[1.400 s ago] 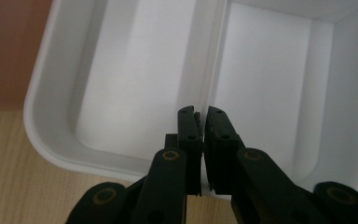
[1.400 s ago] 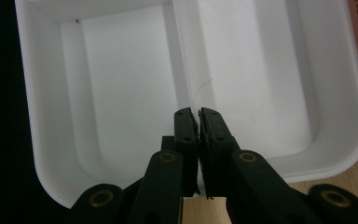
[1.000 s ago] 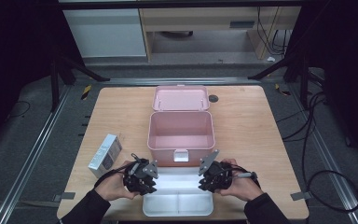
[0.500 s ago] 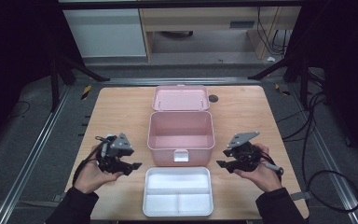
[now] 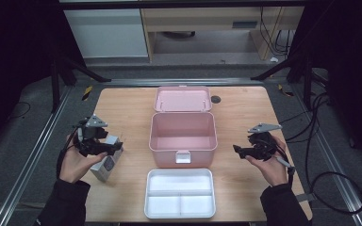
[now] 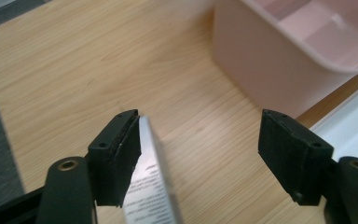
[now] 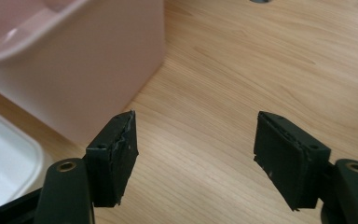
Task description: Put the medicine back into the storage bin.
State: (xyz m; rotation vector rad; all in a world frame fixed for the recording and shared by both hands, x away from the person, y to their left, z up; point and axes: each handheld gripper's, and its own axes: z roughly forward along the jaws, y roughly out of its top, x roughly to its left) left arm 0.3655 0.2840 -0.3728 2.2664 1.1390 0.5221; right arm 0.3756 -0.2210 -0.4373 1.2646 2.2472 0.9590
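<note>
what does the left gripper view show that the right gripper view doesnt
The left gripper view alone shows the edge of a small printed box beside one jaw of the open left gripper. The right gripper view alone shows a dark round spot on the table and the open right gripper. Both show the pink bin, the white tray and the wooden table.
</note>
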